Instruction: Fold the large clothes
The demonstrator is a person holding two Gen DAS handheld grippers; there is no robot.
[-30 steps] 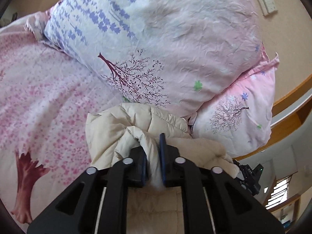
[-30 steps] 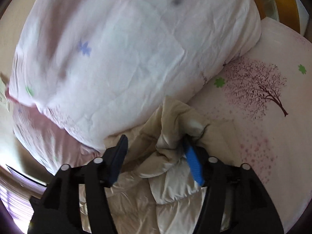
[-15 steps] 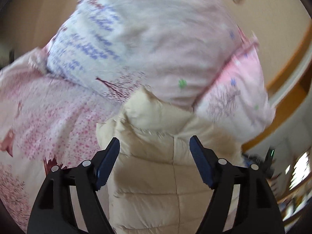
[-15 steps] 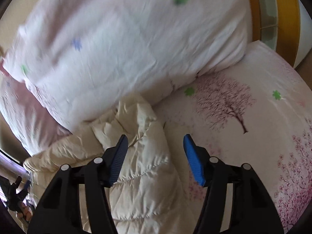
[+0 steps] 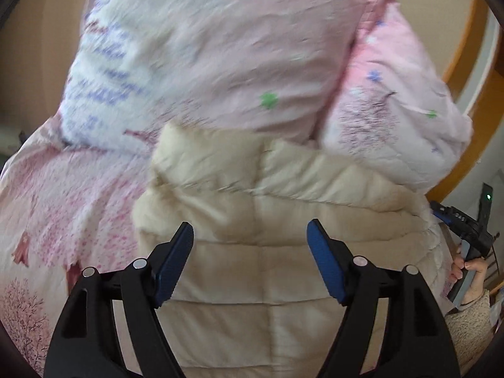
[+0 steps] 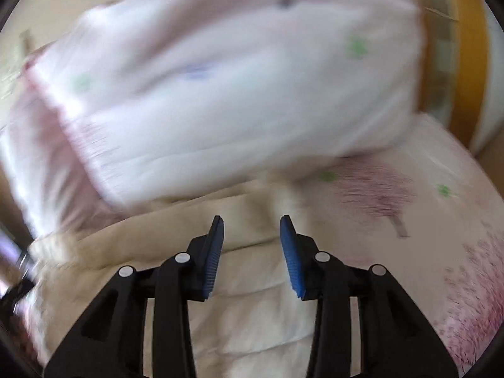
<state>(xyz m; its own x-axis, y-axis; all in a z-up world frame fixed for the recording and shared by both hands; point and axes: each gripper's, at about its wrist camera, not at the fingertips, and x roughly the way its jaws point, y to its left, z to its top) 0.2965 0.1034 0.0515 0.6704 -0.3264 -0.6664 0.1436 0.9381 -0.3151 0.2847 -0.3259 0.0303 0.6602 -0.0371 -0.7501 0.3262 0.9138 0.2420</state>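
Left gripper (image 5: 250, 263) let go of the jacket (image 5: 261, 220) a second ago, fingers now wide; right gripper (image 6: 252, 247) fingers narrower, empty. Jacket lies folded on bed (image 5: 63, 195), pillows (image 5: 220, 63) at 12 o'clock. Fold looks placed.

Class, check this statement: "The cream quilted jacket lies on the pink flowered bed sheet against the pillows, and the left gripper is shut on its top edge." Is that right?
Not quite. The left gripper is open, its jaws spread wide above the jacket and holding nothing, as the left wrist view shows. The rest stands: the jacket lies on the bed sheet against the pillows.
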